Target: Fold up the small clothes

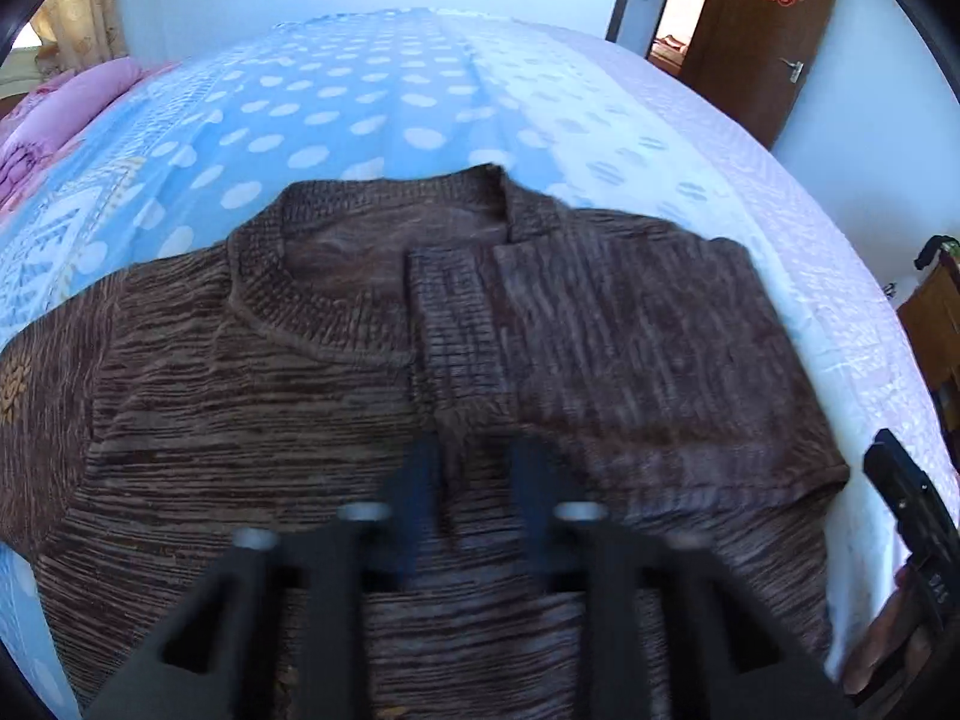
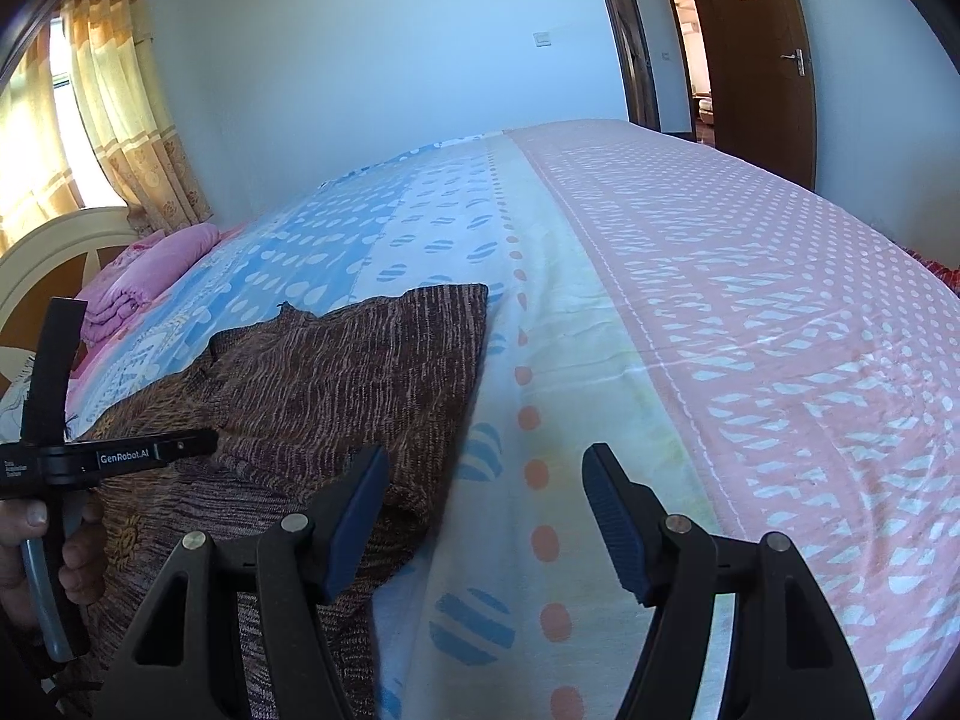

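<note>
The left hand (image 2: 42, 546) shows at the lower left of the right camera's picture. It is wrapped around the handle of the left gripper (image 1: 471, 450), which tips down at the brown sweater (image 1: 270, 420). That picture is blurry. The two dark fingers (image 1: 414, 480) stand close together near the bottom middle, with a little ridge of sweater between them. As far as I can tell, they are pinched shut on that ridge.

The right gripper (image 2: 486, 468) points down at the bed sheet (image 2: 720, 330), low in its picture. Its blue pads (image 2: 612, 516) are wide apart and hold nothing. The left one hangs over the sweater's edge and the right one over the sheet.

The sweater lies flat on the bed with its round neck toward the far side. One sleeve is folded in across the front. A pink blanket (image 2: 150, 264) sits at the far left, and a brown door (image 2: 756, 60) stands open at the upper right.
</note>
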Available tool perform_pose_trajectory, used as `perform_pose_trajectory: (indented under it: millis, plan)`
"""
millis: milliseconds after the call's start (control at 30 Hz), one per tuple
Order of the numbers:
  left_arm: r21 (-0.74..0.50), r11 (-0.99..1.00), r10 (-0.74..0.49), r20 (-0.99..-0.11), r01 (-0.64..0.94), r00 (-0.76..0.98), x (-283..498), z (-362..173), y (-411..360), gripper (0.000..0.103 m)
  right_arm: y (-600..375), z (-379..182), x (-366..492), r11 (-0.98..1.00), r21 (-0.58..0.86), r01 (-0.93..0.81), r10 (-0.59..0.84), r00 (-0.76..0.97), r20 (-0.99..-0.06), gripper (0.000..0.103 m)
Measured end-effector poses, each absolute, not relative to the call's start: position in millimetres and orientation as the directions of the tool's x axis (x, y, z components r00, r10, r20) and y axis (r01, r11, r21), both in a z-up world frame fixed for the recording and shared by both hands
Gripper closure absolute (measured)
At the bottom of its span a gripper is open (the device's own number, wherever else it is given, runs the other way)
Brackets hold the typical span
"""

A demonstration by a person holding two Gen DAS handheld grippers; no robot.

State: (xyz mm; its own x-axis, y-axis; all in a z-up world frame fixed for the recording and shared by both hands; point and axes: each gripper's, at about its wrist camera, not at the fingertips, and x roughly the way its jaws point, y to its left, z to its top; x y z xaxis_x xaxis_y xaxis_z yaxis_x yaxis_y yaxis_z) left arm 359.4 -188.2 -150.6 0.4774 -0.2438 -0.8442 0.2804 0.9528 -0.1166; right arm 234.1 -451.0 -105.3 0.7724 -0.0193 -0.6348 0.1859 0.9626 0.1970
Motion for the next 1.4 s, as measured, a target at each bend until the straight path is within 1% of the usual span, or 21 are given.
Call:
perform_pose_trajectory:
  millis: [33, 100, 233, 300, 400, 533, 633, 733, 833, 967, 1067, 1133, 1300, 1400]
  plan:
    - [-0.103, 0.955, -0.235, -0.837, 0.279, 0.494, 359, -148, -188, 0.099, -452, -105, 233, 0.962, 0.197, 0.190, -0.024, 0.775, -0.631, 0.035]
    - [-0.129, 0.946, -0.269, -0.825, 0.298, 0.498, 358, -139, -184, 0.100, -454, -103, 232, 0.960, 0.202, 0.195, -0.027, 0.779, -0.627, 0.035]
    - [-0.118, 0.942, -0.277, -0.802, 0.315, 0.530, 350, -127, -171, 0.100, -457, -105, 233, 0.957, 0.205, 0.204, -0.030, 0.777, -0.629, 0.035]
    - [-0.139, 0.940, -0.293, -0.796, 0.310, 0.530, 350, -125, -164, 0.100, -456, -105, 233, 0.958, 0.200, 0.204, -0.033, 0.774, -0.632, 0.035]
    - [-0.103, 0.942, -0.275, -0.779, 0.318, 0.564, 350, -125, -163, 0.100, -455, -105, 233, 0.960, 0.194, 0.202, -0.035, 0.774, -0.632, 0.035]
    - [-0.114, 0.945, -0.277, -0.780, 0.308, 0.562, 347, -124, -160, 0.100, -458, -106, 233, 0.956, 0.208, 0.207, -0.031, 0.776, -0.630, 0.035]
    - [-0.088, 0.952, -0.247, -0.789, 0.294, 0.563, 339, -125, -157, 0.100, -458, -107, 234, 0.955, 0.212, 0.207, -0.026, 0.771, -0.637, 0.035]
    - [-0.018, 0.953, -0.202, -0.779, 0.301, 0.593, 333, -130, -156, 0.100, -456, -107, 234, 0.958, 0.206, 0.202, -0.025, 0.769, -0.639, 0.035]
    - [-0.024, 0.962, -0.180, -0.808, 0.273, 0.561, 337, -144, -151, 0.100, -454, -108, 236, 0.960, 0.198, 0.197, -0.023, 0.762, -0.647, 0.035]
    - [-0.014, 0.965, -0.168, -0.804, 0.263, 0.570, 335, -150, -149, 0.100, -454, -109, 236, 0.960, 0.199, 0.196, -0.020, 0.758, -0.652, 0.035]
    - [0.010, 0.967, -0.147, -0.795, 0.255, 0.589, 331, -149, -150, 0.100, -449, -109, 240, 0.966, 0.192, 0.172, 0.000, 0.745, -0.667, 0.035]
    - [0.019, 0.964, -0.148, -0.788, 0.264, 0.597, 329, -147, -152, 0.099, -437, -106, 241, 0.975, 0.192, 0.115, 0.050, 0.724, -0.687, 0.035]
    - [0.044, 0.968, -0.121, -0.778, 0.246, 0.617, 335, -150, -152, 0.099, -390, -113, 234, 0.989, 0.145, -0.014, 0.125, 0.595, -0.794, 0.035]
    - [0.044, 0.977, -0.098, -0.781, 0.210, 0.617, 342, -156, -145, 0.099, -381, -108, 213, 0.992, 0.122, -0.015, 0.107, 0.590, -0.800, 0.036]
